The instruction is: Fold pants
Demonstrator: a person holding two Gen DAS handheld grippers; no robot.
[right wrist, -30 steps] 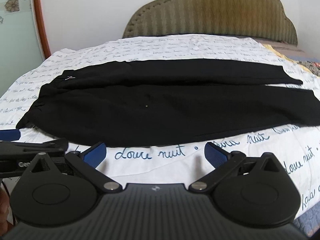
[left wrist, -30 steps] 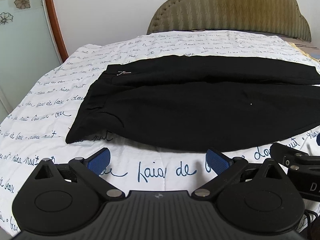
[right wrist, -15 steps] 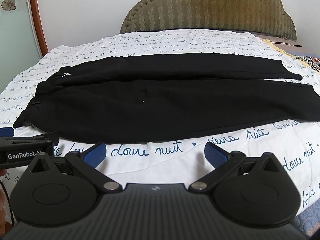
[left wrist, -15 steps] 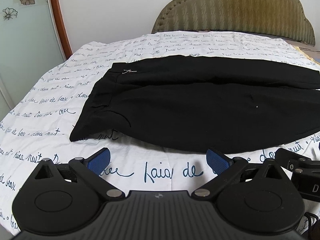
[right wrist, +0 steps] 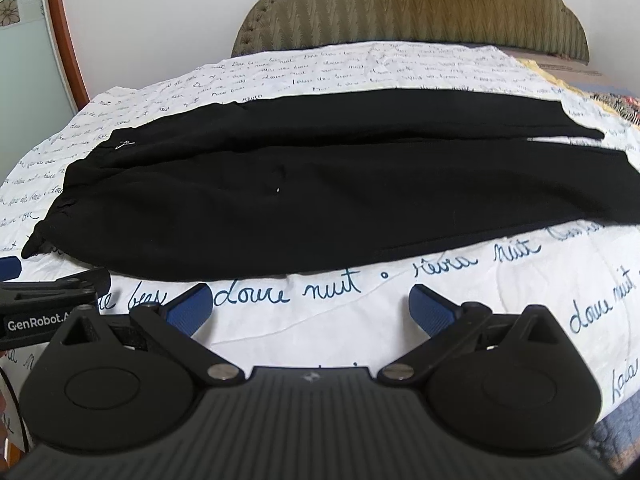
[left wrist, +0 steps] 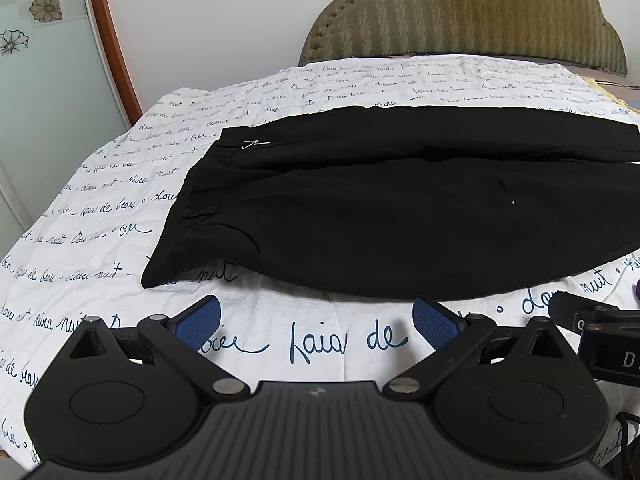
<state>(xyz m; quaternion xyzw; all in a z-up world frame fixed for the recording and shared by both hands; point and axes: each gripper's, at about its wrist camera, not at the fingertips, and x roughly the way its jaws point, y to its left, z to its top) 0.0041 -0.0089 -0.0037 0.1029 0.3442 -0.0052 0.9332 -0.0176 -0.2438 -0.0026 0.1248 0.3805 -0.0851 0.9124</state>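
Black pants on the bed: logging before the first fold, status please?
Left gripper open, right gripper open, both empty, short of the cloth. Black pants flat on white script-printed bedspread, legs side by side, unfolded. Nothing in the way.

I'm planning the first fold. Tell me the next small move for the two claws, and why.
Probably bring both claws forward to the near edge of the black pants. The left claw and right claw are open and empty over the script-printed bedspread, short of the fabric. The pants lie flat, legs side by side, waistband to the left, not yet folded.
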